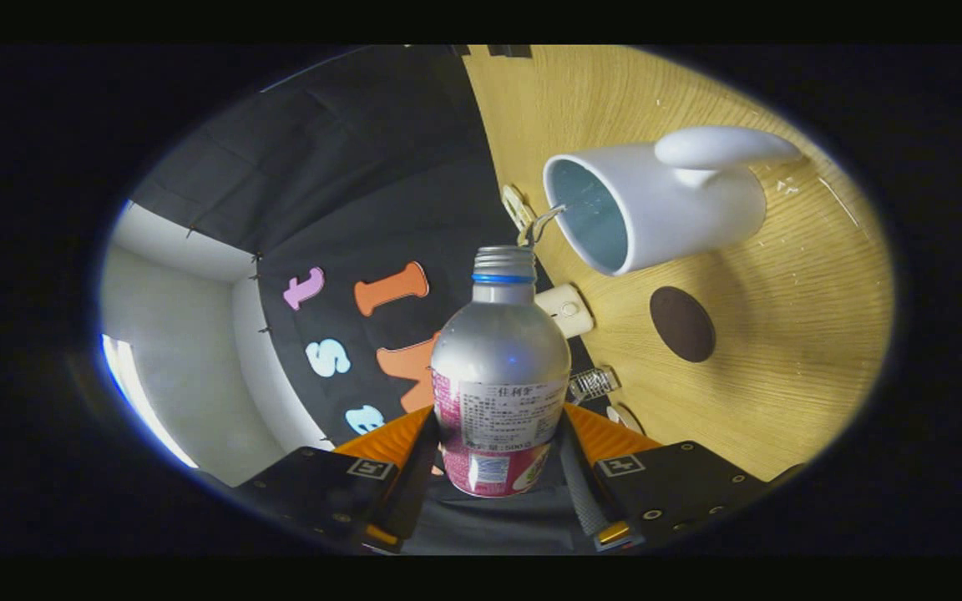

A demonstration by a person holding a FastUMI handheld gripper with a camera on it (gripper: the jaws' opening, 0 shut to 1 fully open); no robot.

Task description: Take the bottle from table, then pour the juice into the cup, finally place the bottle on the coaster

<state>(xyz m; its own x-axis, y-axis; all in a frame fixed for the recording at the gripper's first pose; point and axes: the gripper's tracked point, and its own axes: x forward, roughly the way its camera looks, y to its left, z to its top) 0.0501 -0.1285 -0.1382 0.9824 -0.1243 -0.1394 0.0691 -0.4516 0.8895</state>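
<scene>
My gripper (500, 434) is shut on a silver metal bottle (500, 359) with a pink label and a blue neck ring, both fingers pressing its lower body. I am rolled on my side, so the wooden table (782, 376) stands like a wall beyond the bottle. The bottle's open threaded mouth points toward a white cup (656, 204) with a handle and a pale blue inside. The mouth sits a short way off the cup's rim. A round dark brown coaster (682, 324) lies on the table beside the cup, beyond the fingers.
Small clutter lies along the table's edge near the cloth wall: a cream block (566, 310), a pale tag with a string (523, 213), and a small clear ridged piece (594, 382). A white wall (189, 376) shows past the cloth.
</scene>
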